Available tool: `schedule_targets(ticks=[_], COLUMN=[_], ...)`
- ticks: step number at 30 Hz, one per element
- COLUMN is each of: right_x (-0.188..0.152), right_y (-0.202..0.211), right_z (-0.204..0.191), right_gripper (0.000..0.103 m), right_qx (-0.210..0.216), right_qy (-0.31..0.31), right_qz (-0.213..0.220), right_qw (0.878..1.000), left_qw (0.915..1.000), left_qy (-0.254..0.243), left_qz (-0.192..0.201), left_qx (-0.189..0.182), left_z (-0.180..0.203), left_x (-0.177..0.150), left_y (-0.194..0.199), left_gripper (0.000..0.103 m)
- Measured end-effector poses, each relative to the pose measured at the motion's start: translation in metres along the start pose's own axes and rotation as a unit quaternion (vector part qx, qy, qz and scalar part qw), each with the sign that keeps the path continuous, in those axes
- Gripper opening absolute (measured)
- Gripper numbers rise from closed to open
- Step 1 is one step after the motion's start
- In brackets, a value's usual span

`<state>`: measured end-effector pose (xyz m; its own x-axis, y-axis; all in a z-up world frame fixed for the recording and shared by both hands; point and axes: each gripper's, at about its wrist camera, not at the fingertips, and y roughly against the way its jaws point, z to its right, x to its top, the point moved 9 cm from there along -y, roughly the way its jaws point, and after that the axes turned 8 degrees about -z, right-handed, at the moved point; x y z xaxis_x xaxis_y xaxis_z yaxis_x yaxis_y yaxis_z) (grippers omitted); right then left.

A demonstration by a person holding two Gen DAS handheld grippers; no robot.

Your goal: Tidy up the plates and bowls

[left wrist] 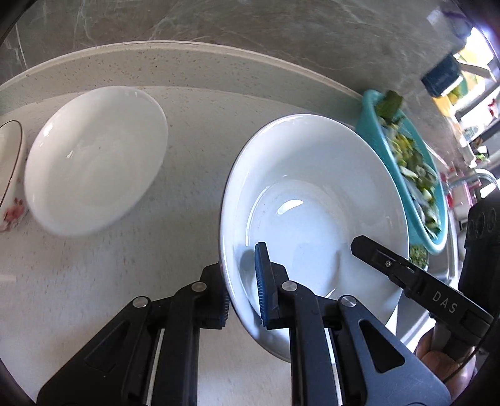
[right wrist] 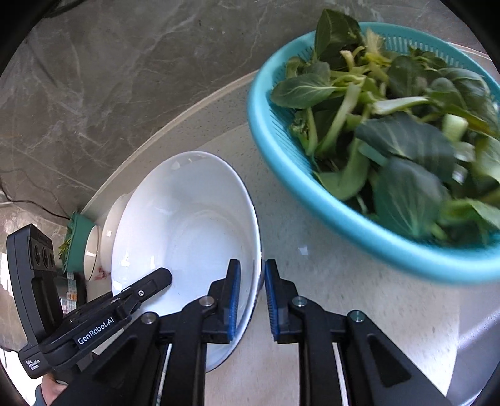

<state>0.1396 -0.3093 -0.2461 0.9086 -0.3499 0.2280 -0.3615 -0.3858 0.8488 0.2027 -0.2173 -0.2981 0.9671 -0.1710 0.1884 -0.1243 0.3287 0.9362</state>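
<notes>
A deep white bowl (left wrist: 312, 193) is tilted just above the speckled counter, and both grippers hold it. My left gripper (left wrist: 242, 276) is shut on its near-left rim, with one blue pad inside the bowl and the other outside. My right gripper (right wrist: 252, 276) is shut on the opposite rim of the same bowl (right wrist: 187, 225). The right gripper's black finger (left wrist: 390, 265) reaches over the bowl from the right. A second white plate (left wrist: 93, 159) lies on the counter to the left. A flower-patterned bowl (left wrist: 11, 175) stands at the far left edge.
A teal colander (right wrist: 312, 193) full of leafy greens stands close behind and to the right of the held bowl, also seen as the colander (left wrist: 372, 125). The grey marble wall (left wrist: 250, 25) backs the counter. A steel sink edge (right wrist: 475, 343) lies at the right.
</notes>
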Motion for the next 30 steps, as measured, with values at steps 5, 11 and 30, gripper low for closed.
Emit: schedule_targets(ticks=[5, 11, 30], right_x=[-0.027, -0.062, -0.091], right_y=[0.024, 0.035, 0.003], right_z=[0.004, 0.022, 0.035], right_gripper=[0.019, 0.021, 0.022], right_qx=[0.001, 0.000, 0.015], right_qy=[0.002, -0.013, -0.005], right_qz=[-0.003, -0.018, -0.053], right_qw=[1.000, 1.000, 0.998], left_qw=[0.9998, 0.9990, 0.9983], left_qy=[-0.011, -0.015, 0.003], left_qz=[-0.012, -0.037, -0.058], left_qx=[-0.012, -0.019, 0.010], left_z=[0.022, 0.039, 0.034], left_x=[-0.032, -0.076, -0.109], left_y=[0.010, 0.003, -0.033], left_gripper=[0.012, 0.012, 0.013])
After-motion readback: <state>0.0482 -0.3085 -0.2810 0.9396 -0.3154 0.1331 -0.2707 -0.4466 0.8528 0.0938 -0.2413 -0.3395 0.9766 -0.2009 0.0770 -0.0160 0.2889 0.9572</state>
